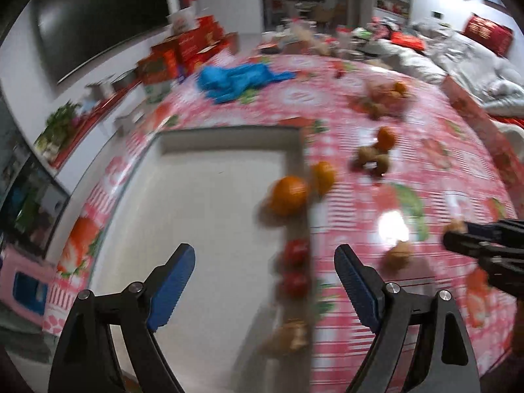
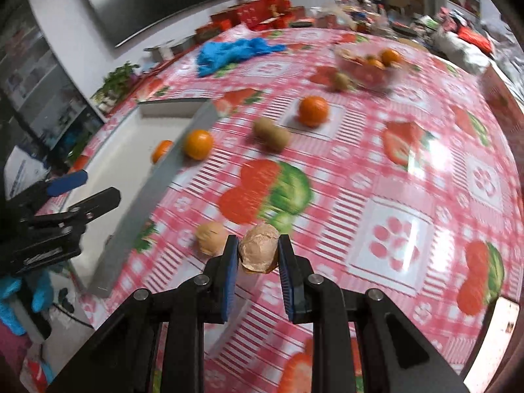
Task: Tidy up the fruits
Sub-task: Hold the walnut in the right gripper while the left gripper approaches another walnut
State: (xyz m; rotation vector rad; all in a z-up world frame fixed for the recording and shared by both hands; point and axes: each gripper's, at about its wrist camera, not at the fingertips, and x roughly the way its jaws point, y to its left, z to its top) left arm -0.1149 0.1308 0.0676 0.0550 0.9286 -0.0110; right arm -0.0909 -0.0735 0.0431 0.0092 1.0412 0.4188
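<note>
Left gripper (image 1: 263, 290): jaws released and spread wide, grasping nothing, hanging over the shallow white rectangular tray (image 1: 203, 216).

Tray, along its right wall: one round orange mandarin (image 1: 290, 195); two small red fruits (image 1: 294, 255), too blurred to name; one tan wrinkled walnut (image 1: 288, 335) near the bottom of the left view.

Table under a red-and-white checked plastic cloth printed with strawberries (image 2: 376, 170), loose items left to right in the right view: one tan walnut on the cloth (image 2: 211, 238); one mandarin just outside the tray wall (image 2: 197, 144); two brown fuzzy kiwis (image 2: 271, 134) touching each other; one mandarin (image 2: 313, 110) beyond them; one more kiwi (image 2: 341, 80) beside the clear plastic bowl (image 2: 370, 65), which holds at least two mandarins, the rest of its contents unclear. One crumpled blue cloth or bag (image 2: 232, 52) lies at the far side.

Right gripper (image 2: 258, 255): jaws clenched on a pale brown cracked walnut (image 2: 258, 252), carried above the cloth, well right of the tray.

Hazards, as judged:
- The held walnut is hard and round, pinched near the pad tips; it could slip out during the carry.
- Dropped in from above, it may bounce or knock the mandarin along the wall.
- Both grippers heading for the same tray could collide.
- Motion blur suggests speed; a fast approach may clip the tray wall.
</note>
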